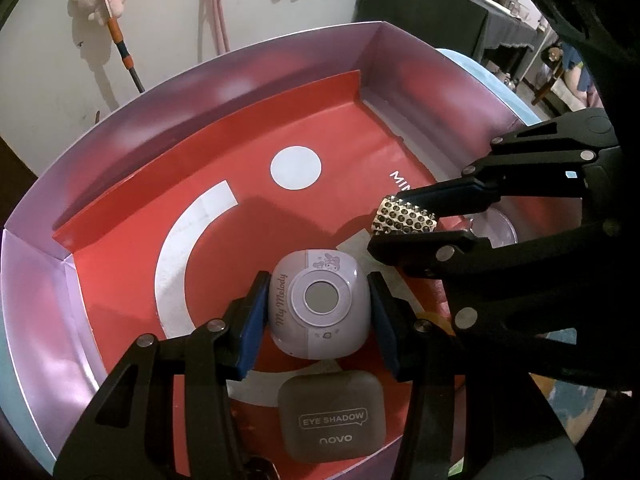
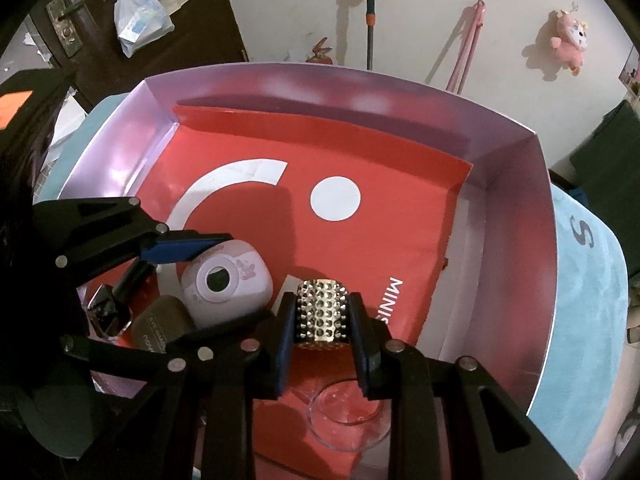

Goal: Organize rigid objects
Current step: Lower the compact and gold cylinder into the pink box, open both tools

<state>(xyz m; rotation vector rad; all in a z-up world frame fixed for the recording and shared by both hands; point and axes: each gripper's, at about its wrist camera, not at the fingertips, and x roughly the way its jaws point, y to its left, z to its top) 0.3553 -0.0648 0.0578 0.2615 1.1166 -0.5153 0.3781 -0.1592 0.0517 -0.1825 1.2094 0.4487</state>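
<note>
The right gripper [image 2: 322, 316] has its jaws fully closed on a studded metal cylinder [image 2: 321, 312], with a blue pad pressed against each side of it; the cylinder is held upright in the right wrist view, above the red liner [image 2: 360, 264] of the box. The left gripper [image 1: 320, 312] has its jaws part-way open around a lilac rounded case [image 1: 318, 304] marked "My Melody"; both blue pads stand at the case's sides, and whether they press on it cannot be told. The case rests on the red liner. Just beside it, toward the near wall of the box, lies a grey square compact [image 1: 330, 420] labelled "EYE SHADOW" and "novo". A clear round dish [image 2: 348, 416] lies on the liner directly below the right gripper, close to the near wall. In the right wrist view a small dark metal-edged object [image 2: 108, 312] lies just beside the compact, near the box's left wall; what it is cannot be told. All items sit in the near half of the lilac-walled box [image 2: 516, 216]; the far half of the liner is bare except for its white printed arc and dot. The box stands on a light blue surface [image 2: 592, 288].
</note>
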